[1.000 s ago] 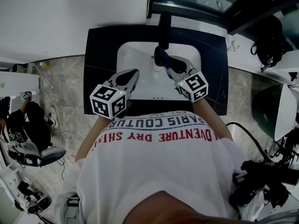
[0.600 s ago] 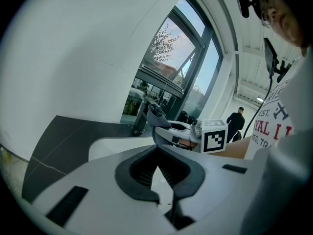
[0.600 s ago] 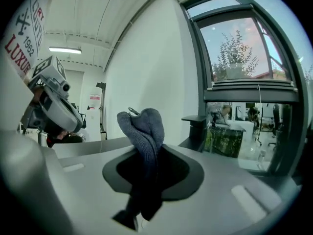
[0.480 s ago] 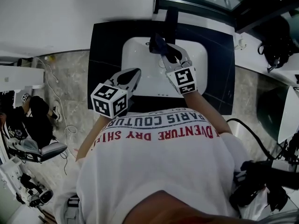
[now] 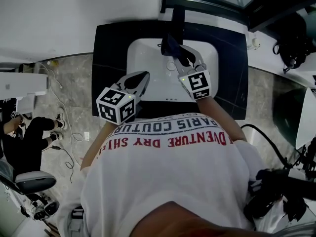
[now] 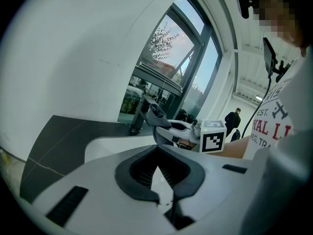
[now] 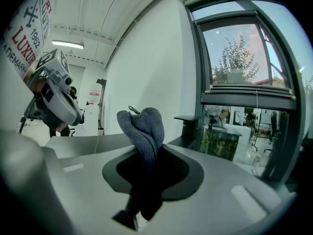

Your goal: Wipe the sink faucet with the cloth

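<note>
Knitted grey-blue cloth (image 7: 143,126) bunches in the right gripper's (image 5: 175,53) clamped jaws near the dark, angular faucet (image 5: 177,19); the left gripper (image 6: 157,153) is closed, empty.

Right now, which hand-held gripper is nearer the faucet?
Right. The right hand-held gripper holds the cloth close by the faucet, at the back of the sink; the left hand-held gripper sits shut and empty near the sink's front edge.

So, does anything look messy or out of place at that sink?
Nothing stands out. The sink shows no spill, the dark faucet stands upright, and the cloth is just bunched in the right gripper beside it.
</note>
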`<action>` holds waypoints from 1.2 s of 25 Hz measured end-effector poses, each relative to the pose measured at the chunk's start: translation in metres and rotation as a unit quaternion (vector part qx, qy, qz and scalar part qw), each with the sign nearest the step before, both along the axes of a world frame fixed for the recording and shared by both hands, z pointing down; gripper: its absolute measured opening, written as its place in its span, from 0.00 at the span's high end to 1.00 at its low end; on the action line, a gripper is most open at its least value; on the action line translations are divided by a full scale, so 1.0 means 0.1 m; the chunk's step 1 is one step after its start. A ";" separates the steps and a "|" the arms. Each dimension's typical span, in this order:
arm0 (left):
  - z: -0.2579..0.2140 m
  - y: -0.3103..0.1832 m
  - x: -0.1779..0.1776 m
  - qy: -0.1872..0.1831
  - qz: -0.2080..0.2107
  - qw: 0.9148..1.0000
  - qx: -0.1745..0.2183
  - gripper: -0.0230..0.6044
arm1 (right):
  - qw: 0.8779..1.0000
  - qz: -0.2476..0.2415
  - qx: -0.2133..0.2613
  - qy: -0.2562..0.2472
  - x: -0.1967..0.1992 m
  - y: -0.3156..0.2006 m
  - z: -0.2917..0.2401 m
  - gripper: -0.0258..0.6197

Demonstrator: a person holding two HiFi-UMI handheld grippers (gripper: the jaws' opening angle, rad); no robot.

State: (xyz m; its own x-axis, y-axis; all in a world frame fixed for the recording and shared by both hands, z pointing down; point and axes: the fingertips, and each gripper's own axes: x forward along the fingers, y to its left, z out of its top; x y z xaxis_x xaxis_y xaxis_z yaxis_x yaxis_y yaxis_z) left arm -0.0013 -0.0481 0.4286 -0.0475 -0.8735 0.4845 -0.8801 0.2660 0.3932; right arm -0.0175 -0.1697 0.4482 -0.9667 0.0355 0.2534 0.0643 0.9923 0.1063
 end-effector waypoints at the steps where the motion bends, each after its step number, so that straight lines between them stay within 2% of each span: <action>1: 0.00 -0.02 0.01 0.000 0.001 1.000 0.000 0.96 | 1.000 0.003 0.001 -0.001 0.04 -0.03 0.00 0.86; 7: 0.04 -0.11 0.07 0.000 0.008 1.000 -0.005 0.96 | 0.999 0.034 -0.025 -0.013 0.18 -0.30 0.00 0.86; 11: 0.03 -0.17 0.10 -0.001 0.011 1.000 -0.009 0.96 | 0.999 0.031 -0.041 -0.014 0.17 -0.35 0.00 0.86; 14: 0.02 -0.21 0.11 -0.001 0.010 1.000 -0.010 0.96 | 0.996 0.027 -0.073 -0.034 0.21 -0.36 -0.08 0.86; 20: 0.07 -0.27 0.10 0.004 0.011 1.000 -0.017 0.96 | 0.980 0.039 -0.170 -0.096 0.35 -0.59 -0.27 0.86; 30: 0.17 -0.34 0.11 0.007 0.005 1.000 -0.030 0.96 | 0.962 0.041 -0.252 -0.095 0.16 -0.66 -0.01 0.86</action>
State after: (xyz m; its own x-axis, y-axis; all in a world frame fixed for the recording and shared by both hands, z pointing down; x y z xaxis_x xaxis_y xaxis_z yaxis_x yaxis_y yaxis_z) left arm 0.0096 -0.0816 0.4461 -0.0315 -0.8437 0.5359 -0.8771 0.2804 0.3900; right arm -0.0013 -0.2361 0.4468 -0.9986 0.0299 0.0432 0.0109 0.9218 -0.3876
